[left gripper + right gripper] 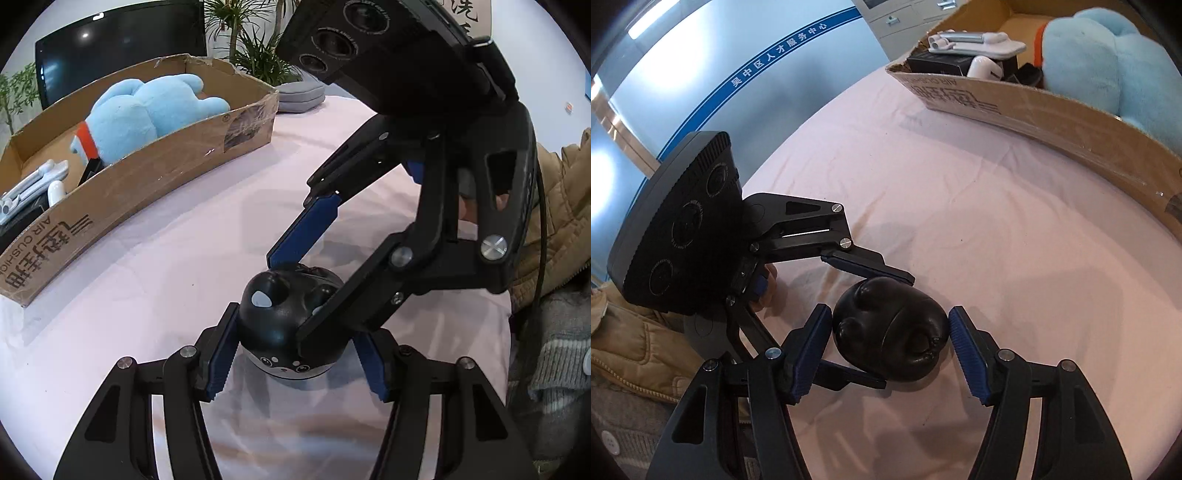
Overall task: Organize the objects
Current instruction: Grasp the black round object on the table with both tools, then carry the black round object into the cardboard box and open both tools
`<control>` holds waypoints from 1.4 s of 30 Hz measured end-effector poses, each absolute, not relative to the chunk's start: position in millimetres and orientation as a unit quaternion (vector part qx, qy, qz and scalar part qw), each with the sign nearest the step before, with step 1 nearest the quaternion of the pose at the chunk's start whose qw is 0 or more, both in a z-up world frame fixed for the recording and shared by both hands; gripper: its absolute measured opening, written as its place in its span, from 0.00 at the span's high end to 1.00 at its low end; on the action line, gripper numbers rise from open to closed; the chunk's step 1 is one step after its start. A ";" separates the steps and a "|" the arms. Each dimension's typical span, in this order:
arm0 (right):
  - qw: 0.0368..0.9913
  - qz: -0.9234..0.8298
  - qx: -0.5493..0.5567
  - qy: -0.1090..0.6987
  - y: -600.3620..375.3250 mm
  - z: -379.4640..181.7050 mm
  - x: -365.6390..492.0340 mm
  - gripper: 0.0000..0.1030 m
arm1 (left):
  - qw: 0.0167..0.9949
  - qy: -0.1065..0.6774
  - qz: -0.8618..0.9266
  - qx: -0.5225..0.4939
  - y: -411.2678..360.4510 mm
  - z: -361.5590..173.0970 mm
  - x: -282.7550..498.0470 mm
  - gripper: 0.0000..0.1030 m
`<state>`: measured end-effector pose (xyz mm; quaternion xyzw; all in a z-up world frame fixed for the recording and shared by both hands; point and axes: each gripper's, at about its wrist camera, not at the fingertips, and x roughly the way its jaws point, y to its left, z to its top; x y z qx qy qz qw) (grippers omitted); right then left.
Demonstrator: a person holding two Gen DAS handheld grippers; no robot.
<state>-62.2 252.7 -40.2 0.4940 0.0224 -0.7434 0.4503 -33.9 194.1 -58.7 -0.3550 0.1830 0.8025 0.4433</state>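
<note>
Toy: black rounded toy with a pale underside and small printed face, resting on the pink cloth near the table's front; in the right wrist view it shows as a glossy black lump with two ear-like bumps.
Left gripper: its point falls on the toy; the blue pads stand on either side of the toy, the left pad touching or just beside it, the right pad partly hidden behind the other gripper's finger. Jaws part-way in around the toy; whether they clamp it cannot be told.
Right gripper: its point is also on the toy; the ribbed blue pads flank the toy, both at or just beside its sides. Jaws narrowed about the toy; a firm hold cannot be confirmed.
Crossing: each gripper appears in the other's view, meeting the toy at an angle to the other.
Box: open cardboard box on the cloth, well apart from the toy, printed with black characters.
Plush: light blue plush with an orange band, lying inside the box.
Small items: white gadgets and a black case at the box's end beside the plush.
Background: dark screen and green plants behind the box.
</note>
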 end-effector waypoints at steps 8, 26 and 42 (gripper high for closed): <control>0.457 -0.737 0.497 0.018 257.7 -37.8 -62.6 0.38 | 0.446 0.182 0.801 -0.357 194.5 -57.2 -33.0 0.45; 0.462 -0.719 0.519 -0.028 255.3 -49.1 -65.6 0.45 | 0.449 0.179 0.805 -0.344 187.9 -52.6 -32.6 0.45; 0.480 -0.739 0.470 -0.057 267.9 6.9 -109.0 0.46 | 0.428 0.210 0.835 -0.276 185.7 4.9 -71.8 0.45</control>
